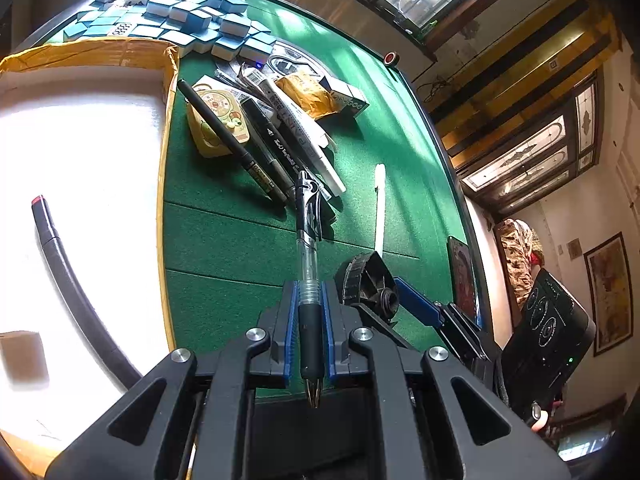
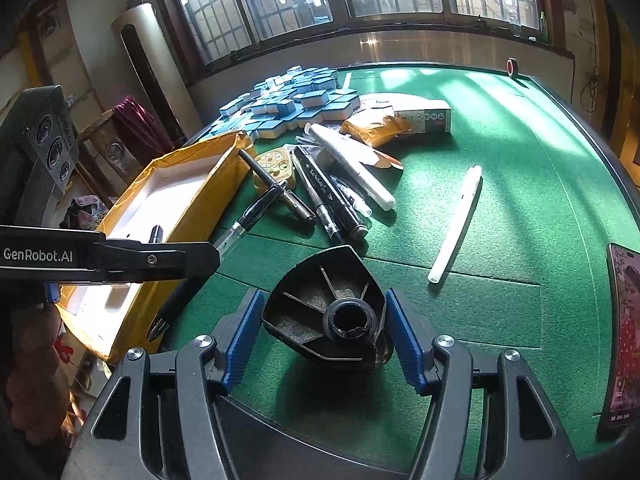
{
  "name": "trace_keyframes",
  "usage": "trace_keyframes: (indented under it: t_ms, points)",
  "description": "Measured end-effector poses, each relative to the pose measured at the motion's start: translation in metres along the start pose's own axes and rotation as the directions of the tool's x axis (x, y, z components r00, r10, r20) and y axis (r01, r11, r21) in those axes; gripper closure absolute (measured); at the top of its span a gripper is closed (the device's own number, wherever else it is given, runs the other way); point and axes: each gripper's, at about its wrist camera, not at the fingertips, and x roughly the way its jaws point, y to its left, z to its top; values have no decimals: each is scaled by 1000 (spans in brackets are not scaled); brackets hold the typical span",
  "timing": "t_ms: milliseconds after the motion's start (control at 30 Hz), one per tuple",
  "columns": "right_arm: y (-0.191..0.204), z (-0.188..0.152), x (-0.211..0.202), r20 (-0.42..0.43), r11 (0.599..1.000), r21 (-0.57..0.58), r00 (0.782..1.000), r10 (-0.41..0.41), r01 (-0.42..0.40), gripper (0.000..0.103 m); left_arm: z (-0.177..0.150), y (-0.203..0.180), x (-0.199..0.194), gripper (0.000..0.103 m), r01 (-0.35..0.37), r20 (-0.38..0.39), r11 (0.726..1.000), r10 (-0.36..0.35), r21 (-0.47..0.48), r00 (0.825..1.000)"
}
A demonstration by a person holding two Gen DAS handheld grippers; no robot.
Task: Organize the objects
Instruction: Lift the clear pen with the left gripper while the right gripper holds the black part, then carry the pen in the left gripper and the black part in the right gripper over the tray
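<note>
Pens lie heaped on the green felt table (image 2: pixel 500 152), and the yellow-rimmed box (image 2: pixel 192 184) serves as the landmark. Just right of the box, the left gripper (image 1: pixel 311 320) has its blue pads pressed tight on a clear ballpoint pen (image 1: pixel 307 248), gripped at its black sleeve with the tip pointing back toward the camera. Inside the box lies a black marker (image 1: pixel 48 232) with a red end. Farther right of the box, the right gripper (image 2: pixel 326 332) stands with its jaws spread wide on either side of a black ribbed knob (image 2: pixel 324 304); whether the pads touch it cannot be told. Beyond the pile, well right of the box, a white pen (image 2: pixel 456 224) lies alone. Behind the box, blue mahjong tiles (image 2: pixel 296 100) are heaped.
</note>
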Motion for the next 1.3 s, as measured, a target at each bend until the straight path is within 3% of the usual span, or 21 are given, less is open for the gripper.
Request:
trace_keyframes:
  t_ms: [1000,1300]
  points:
    - [20,8,-2,29,999,-21,999,39,-38,46,2,11,-12,94,9,29,1000,-8,-28,1000]
    - [32,19,-2,50,996,-39,995,81,-80,46,10,28,-33,94,47,55,996,-42,-80,998]
